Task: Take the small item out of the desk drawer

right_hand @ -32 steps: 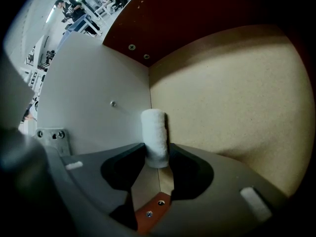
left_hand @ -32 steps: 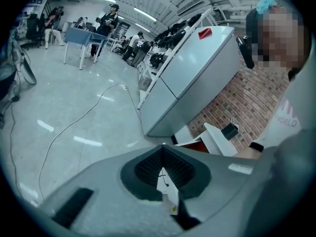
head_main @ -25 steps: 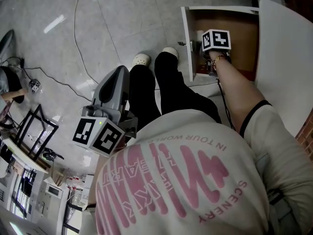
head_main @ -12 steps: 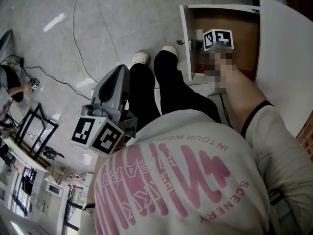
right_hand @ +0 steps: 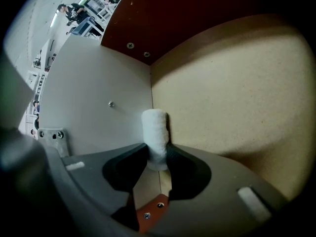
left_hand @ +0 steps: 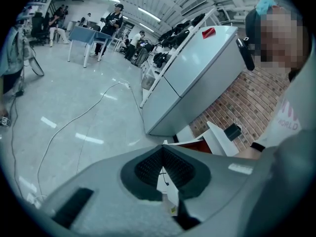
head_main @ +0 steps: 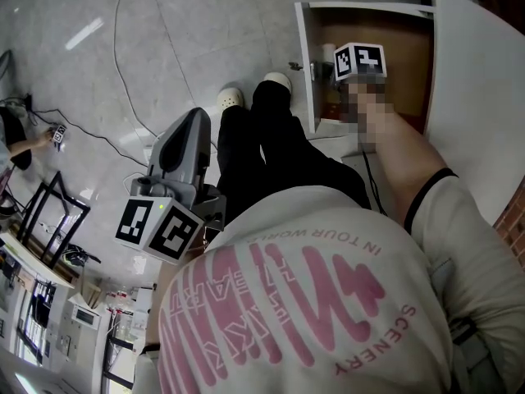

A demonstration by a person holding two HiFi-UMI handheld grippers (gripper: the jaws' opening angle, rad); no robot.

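- Along the right edge of the head view, the white desk top (head_main: 480,89) overhangs the open drawer (head_main: 305,64). A lift that swings right could knock the right gripper (right_hand: 157,157) against its rim.
- At the middle of the right gripper view, the drawer's white side wall meets its chipboard bottom. The item stands just beside that seam, so the jaw on the wall side has little room and may scrape.
- At the centre of the head view, the person's dark-trousered legs (head_main: 279,146) stand just left of the drawer front, narrowing the way out.
- Lower left in the head view, the left gripper (left_hand: 162,152) hangs idle over the floor, its jaws drawn together on nothing.
- Pointing steeply down into the drawer, the right gripper has just been closing its jaws, which press the lower end of the white fuzzy roll (right_hand: 154,127).
- Soft and gripped low, the upright roll may tilt or slip free on lifting.
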